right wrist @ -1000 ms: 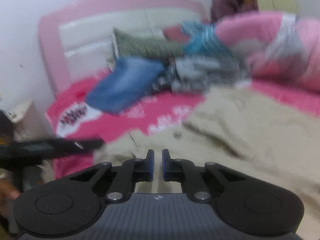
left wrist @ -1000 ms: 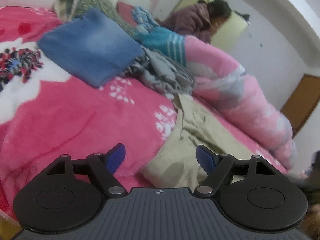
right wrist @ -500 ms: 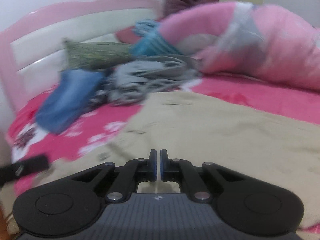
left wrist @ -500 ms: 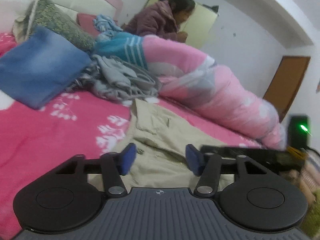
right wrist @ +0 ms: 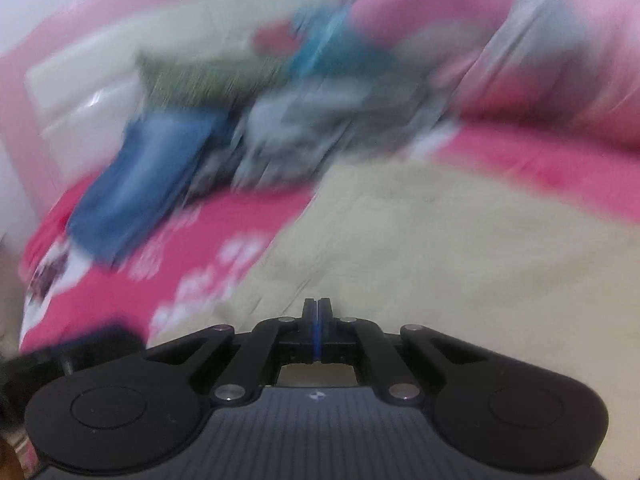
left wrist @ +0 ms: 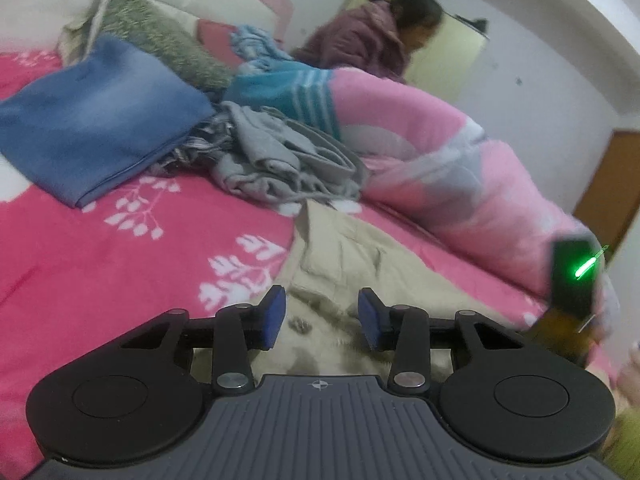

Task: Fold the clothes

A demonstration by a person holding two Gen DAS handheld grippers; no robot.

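Note:
Beige trousers (left wrist: 360, 252) lie spread on the pink bedspread (left wrist: 120, 272). My left gripper (left wrist: 321, 300) is open, its blue pads either side of the trousers' waist edge, close to a button (left wrist: 298, 325). In the blurred right wrist view the trousers (right wrist: 420, 240) fill the right half. My right gripper (right wrist: 317, 304) hovers low over them, pads pressed together, and no cloth shows between them. The right gripper's body with a green light (left wrist: 572, 280) shows at the right edge of the left wrist view.
A folded blue garment (left wrist: 100, 120) and a heap of grey clothes (left wrist: 280, 160) lie further up the bed. A rolled pink quilt (left wrist: 460, 168) runs along the far side. A green pillow (left wrist: 160, 40) leans on the headboard. A person (left wrist: 368, 44) sits behind the quilt.
My left gripper has swung right over the trousers' waist and its fingers have narrowed. My right gripper has closed its small gap fully while moving fast over the trousers.

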